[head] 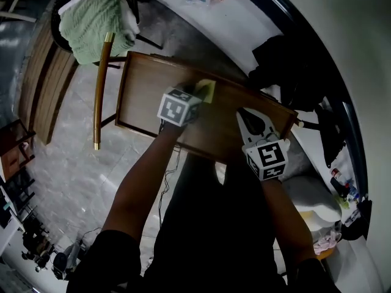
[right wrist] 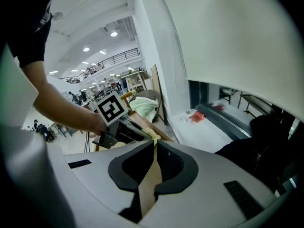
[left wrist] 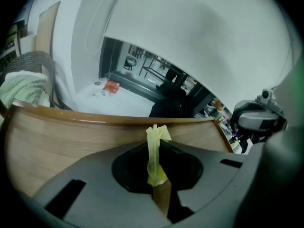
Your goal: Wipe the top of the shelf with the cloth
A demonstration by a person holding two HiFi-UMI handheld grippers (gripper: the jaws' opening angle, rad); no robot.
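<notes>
**Yellow cloth [left wrist: 153, 158] pinched for wiping**

Bunched into a fold, it sits between the left gripper's [left wrist: 156, 144] closed jaws, at the centre of the head view over the wooden shelf top [head: 143, 96], probably so its free end drags across the wood. At lower right, the right gripper [right wrist: 154, 145] has its jaws together on nothing, seemingly out of the way.

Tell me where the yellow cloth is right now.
The cloth is pinched in the shut jaws of the left gripper. It lies on the wooden shelf top near its far edge, left of the right gripper in the head view.
</notes>
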